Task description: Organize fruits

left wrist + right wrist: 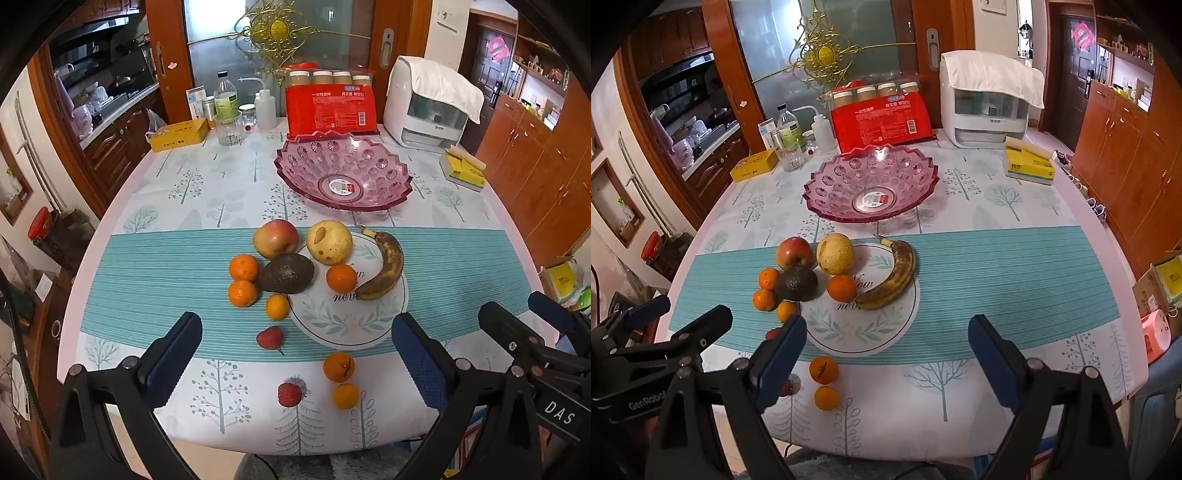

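A pink glass fruit bowl stands empty past the middle of the table. In front of it lie an apple, a yellow pear, a browned banana, a dark avocado and several small oranges. Nearer the front edge are two small red fruits and two more oranges. My left gripper is open and empty above the front edge. My right gripper is open and empty beside it, to its right.
At the back stand a red packet of paper cups, a white appliance, bottles and a glass, a yellow box and a yellow tissue pack. Wooden cabinets line the right.
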Demonstrator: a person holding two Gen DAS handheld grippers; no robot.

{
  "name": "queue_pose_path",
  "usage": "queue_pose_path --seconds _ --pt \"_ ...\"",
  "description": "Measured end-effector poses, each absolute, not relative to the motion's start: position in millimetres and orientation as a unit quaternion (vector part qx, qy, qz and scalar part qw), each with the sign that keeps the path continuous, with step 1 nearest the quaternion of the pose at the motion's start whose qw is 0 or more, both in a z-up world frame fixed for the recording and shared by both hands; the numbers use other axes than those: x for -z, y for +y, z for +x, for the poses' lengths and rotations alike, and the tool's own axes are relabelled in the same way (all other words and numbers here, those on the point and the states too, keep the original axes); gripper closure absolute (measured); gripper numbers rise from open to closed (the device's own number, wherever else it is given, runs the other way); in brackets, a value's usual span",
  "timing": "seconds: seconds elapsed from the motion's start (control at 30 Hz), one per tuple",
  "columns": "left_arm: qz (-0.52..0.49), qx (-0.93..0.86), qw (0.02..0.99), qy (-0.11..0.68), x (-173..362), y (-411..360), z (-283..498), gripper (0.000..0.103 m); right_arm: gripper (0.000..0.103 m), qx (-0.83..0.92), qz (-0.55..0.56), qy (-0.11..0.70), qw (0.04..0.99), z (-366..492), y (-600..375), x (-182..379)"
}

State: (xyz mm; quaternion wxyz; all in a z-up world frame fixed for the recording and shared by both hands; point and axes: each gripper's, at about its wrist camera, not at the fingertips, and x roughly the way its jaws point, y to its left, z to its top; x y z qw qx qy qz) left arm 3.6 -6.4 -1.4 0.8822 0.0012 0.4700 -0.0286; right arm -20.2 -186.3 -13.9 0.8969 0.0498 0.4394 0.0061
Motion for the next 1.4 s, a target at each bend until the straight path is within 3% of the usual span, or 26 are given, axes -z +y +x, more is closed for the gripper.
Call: queue_pose_path --seconds 0.47,1.4 --pt "-0.004 0.025 0.885 0.466 -4 -5 4 0.001 0.018 -0.027 0.059 0.429 0.901 -20 -184 8" --pt "-0.007 0.005 0.878 0.478 -6 -14 4 0.001 0.018 -0.065 0.059 0.43 0.899 -16 -189 6"
